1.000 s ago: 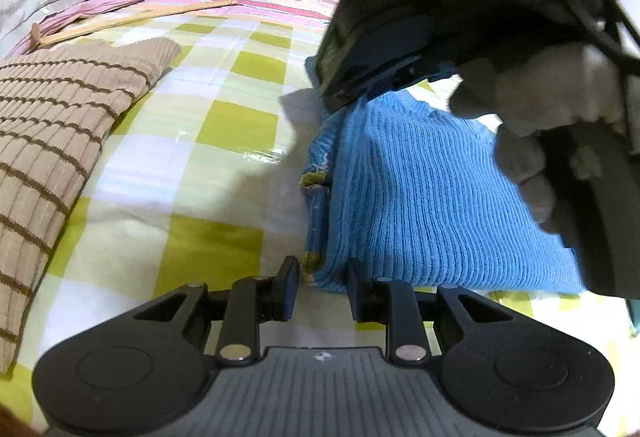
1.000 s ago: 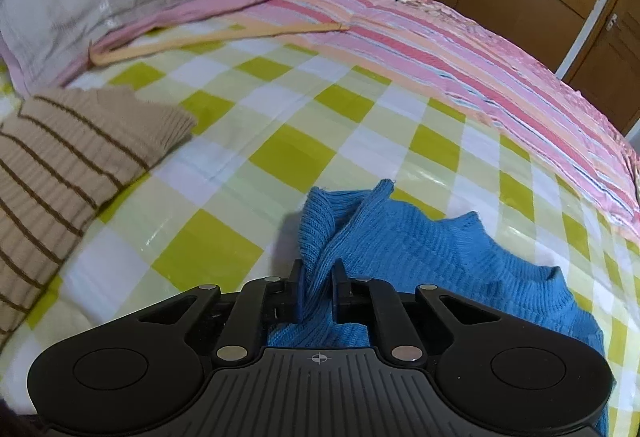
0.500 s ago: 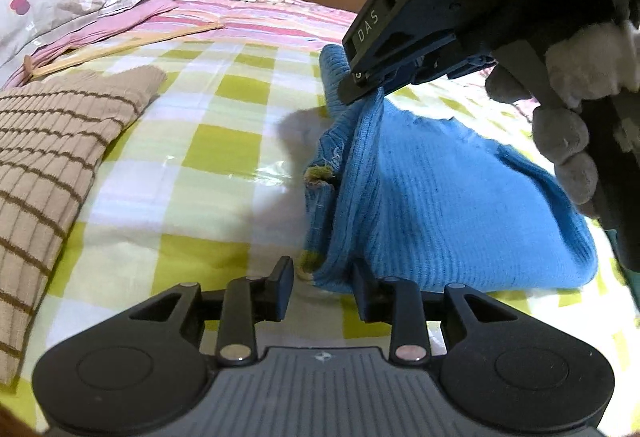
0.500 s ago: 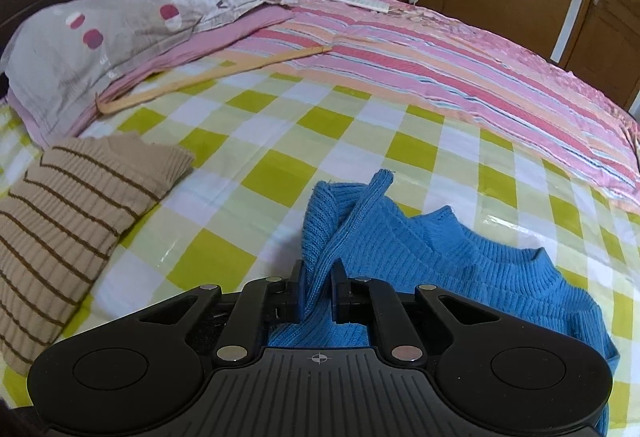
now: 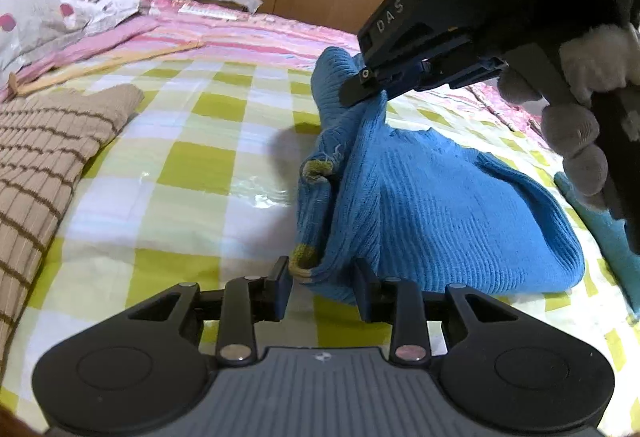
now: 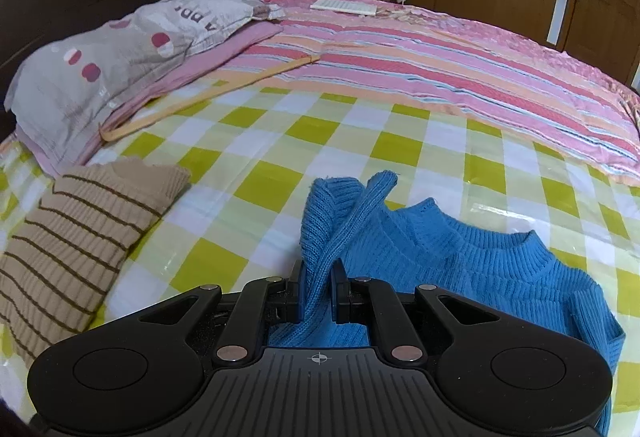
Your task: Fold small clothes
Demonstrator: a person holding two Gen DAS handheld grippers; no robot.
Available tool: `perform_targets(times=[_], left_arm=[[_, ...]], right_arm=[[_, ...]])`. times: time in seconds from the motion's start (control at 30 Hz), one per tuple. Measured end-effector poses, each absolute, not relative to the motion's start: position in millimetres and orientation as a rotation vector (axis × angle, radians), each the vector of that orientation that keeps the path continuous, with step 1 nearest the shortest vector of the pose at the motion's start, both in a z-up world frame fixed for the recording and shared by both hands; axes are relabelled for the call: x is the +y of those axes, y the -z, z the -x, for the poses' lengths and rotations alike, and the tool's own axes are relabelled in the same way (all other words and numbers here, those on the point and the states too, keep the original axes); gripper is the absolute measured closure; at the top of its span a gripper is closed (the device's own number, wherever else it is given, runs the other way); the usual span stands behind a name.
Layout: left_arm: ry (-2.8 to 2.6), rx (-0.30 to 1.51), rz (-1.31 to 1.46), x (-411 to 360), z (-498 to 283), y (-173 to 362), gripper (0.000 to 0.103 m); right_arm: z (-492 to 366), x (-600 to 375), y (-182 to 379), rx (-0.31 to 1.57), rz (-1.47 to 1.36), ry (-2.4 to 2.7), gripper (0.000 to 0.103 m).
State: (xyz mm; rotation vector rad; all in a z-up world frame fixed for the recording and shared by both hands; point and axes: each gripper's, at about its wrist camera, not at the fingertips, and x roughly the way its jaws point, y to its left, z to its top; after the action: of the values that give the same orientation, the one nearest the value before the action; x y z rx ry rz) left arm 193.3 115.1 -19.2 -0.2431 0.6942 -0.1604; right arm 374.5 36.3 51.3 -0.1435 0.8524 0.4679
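A blue knit sweater (image 5: pixel 440 205) lies on the yellow-checked sheet (image 5: pixel 200 165). My right gripper (image 6: pixel 318 293) is shut on a ribbed edge of the blue sweater (image 6: pixel 460 261) and holds it raised, so the cloth drapes down in a fold. In the left wrist view that right gripper (image 5: pixel 360 89) hangs at the upper right, carried by a gloved hand (image 5: pixel 576 141). My left gripper (image 5: pixel 322 277) sits low at the sweater's near hem corner with the yellow-green trim. The corner lies between its parted jaws, and a small gap shows at the left pad.
A folded beige sweater with brown stripes (image 6: pixel 80 237) lies to the left. Behind it are a grey spotted pillow (image 6: pixel 120 53), a wooden hanger (image 6: pixel 208 93) and a pink striped quilt (image 6: pixel 440 69). A teal cloth (image 5: pixel 600 229) shows at the right edge.
The right gripper has lifted the sweater's edge higher and rolled a little. The left gripper's jaws have widened slightly around the hem corner.
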Motion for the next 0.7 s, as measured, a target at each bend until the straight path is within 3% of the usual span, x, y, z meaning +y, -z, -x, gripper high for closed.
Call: perform_targets(times=[0.43,0.5,0.63,0.7], left_arm=[[0.129,0.665,0.207,90.3,-195.9,21.6,0.066],[0.122,0.662,0.202,87.9,-195.9,19.2,0.067],[0.117,0.647,0.183,81.1,-196.5,10.9,0.082],[0.138,0.629,0.173,74.5,-196.9,3.3,0.084]], right_arm=[[-370.8,-0.1,-58.3,0.849,0.052,-0.491,0.093],[-371.2,-6.5,-59.0,0.851,0.038,-0.493,0.093],[-373.1,-18.4,-62.0,0.847,0.009,-0.498,0.093],[-373.9,-23.6,-64.3,0.840,0.001,-0.498,0.093]])
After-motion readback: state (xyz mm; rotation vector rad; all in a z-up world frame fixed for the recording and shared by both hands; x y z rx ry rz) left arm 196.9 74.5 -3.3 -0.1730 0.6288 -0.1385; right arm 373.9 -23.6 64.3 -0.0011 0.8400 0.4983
